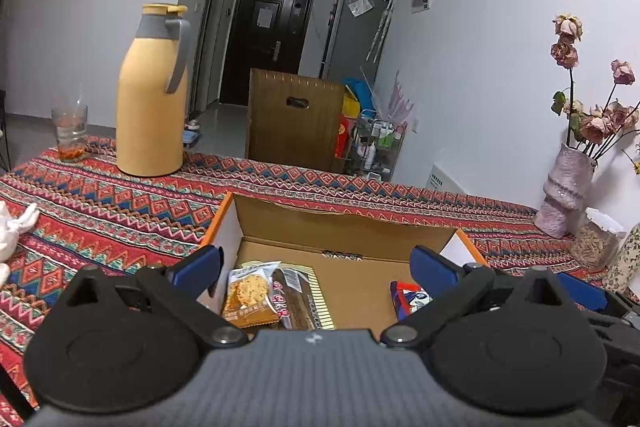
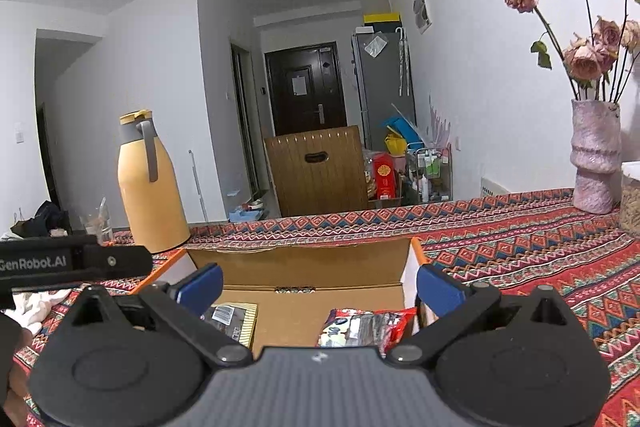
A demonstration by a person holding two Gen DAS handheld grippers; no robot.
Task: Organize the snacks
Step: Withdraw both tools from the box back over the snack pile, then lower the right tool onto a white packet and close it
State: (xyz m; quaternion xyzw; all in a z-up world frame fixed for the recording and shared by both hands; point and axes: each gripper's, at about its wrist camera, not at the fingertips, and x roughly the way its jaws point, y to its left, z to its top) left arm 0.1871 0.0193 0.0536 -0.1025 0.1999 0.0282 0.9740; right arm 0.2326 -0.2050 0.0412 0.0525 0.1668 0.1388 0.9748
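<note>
A table covered by a red patterned tablecloth [image 1: 120,211] fills the lower half of both wrist views. Near its middle sits an open cardboard box [image 1: 340,231] with orange outer edges, its flaps folded out. At the table's far left corner stands a tall yellow thermos jug [image 1: 152,99] with a grey handle, and a drinking glass [image 1: 70,133] stands just beside it, nearer the left edge. At the far right edge a pink vase [image 2: 594,155] holds dried roses, with a clear jar [image 1: 596,243] of pale sticks next to it.

Inside the box lie three snacks. A brown packet with a striped border [image 1: 304,301] lies at the left side, and an orange biscuit packet [image 1: 248,297] rests partly on top of it. A red and blue packet [image 2: 368,327] lies at the box's right side, well apart from the other two.

The left gripper [image 1: 316,263] hovers over the box with its blue-tipped fingers spread wide, holding nothing. The right gripper [image 2: 320,285] hovers over the same box, fingers likewise spread wide and empty.
</note>
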